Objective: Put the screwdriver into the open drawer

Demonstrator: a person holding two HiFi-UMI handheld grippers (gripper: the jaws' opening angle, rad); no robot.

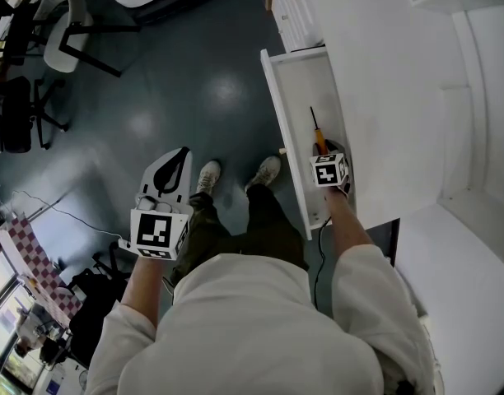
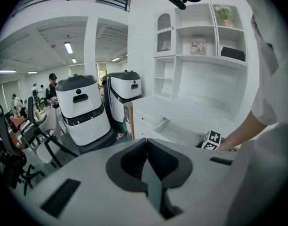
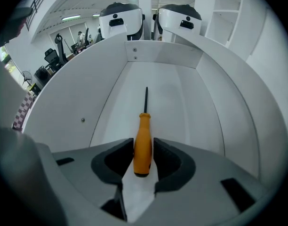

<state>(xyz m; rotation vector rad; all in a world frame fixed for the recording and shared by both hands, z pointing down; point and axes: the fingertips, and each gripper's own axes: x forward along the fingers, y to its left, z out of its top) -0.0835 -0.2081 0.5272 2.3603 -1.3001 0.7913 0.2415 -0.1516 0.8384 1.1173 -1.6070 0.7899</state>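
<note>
Your right gripper, jaws apart around the screwdriver, hides its handle end. Tip points up-frame, along the drawer. Left gripper: jaws together.

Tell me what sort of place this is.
Probably an open-plan office or robotics lab: office chairs, two large white machines standing on the floor, and ceiling strip lights over a wide shared room.

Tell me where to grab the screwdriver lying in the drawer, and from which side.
Take the screwdriver by its orange handle, coming straight down from above with jaws across its width. The handle is the thick part; the black shaft is thin, and the drawer walls block any sideways approach.
</note>
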